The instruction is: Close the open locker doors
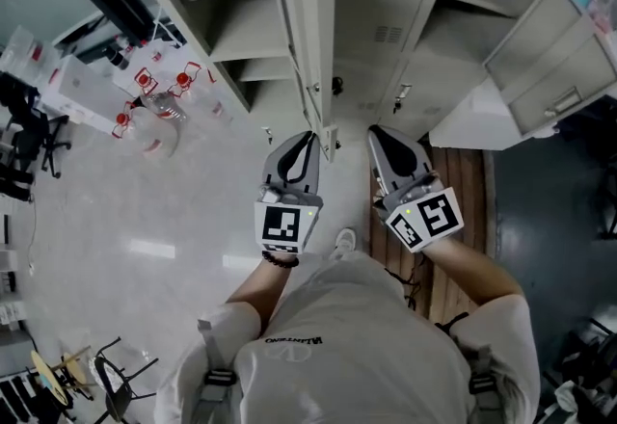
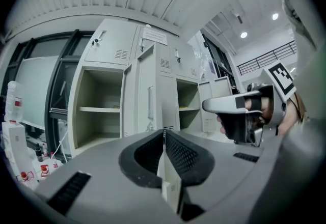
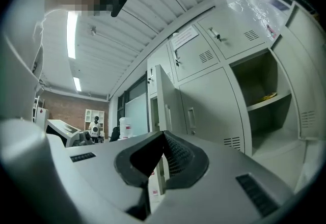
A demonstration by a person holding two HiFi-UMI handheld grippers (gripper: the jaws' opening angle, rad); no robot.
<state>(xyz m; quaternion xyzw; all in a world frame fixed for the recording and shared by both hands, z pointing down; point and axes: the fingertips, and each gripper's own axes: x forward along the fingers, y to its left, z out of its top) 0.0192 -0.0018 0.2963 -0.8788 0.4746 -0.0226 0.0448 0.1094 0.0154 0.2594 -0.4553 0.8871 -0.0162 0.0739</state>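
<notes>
Both tools are held level in front of the lockers. The left tongs (image 1: 310,136) are pressed fully together with nothing between them, and the right tongs (image 1: 378,131) are likewise closed and empty.

The middle locker door (image 1: 307,37) juts out from the cabinet front toward the person. Its free edge is just beyond the two tong tips, roughly between them. Left of it is the shelved compartment (image 1: 227,13) that it appears to belong to. A second open bay lies further right, and the right locker door (image 1: 554,66) is swung well out on that side.

The middle door's long axis is upright. The panel stands about square to the locker fronts, edge-on from above, with its free edge pointing at the person.

It looks like painted sheet metal: stiff, fairly light, smooth and slippery, and free to swing on its hinge. Pinching it would probably gain little. A closed tong tip laid flat against the panel near the free edge, about handle height, should give the most leverage to swing it left across the shelves. It may rebound if shoved hard.
</notes>
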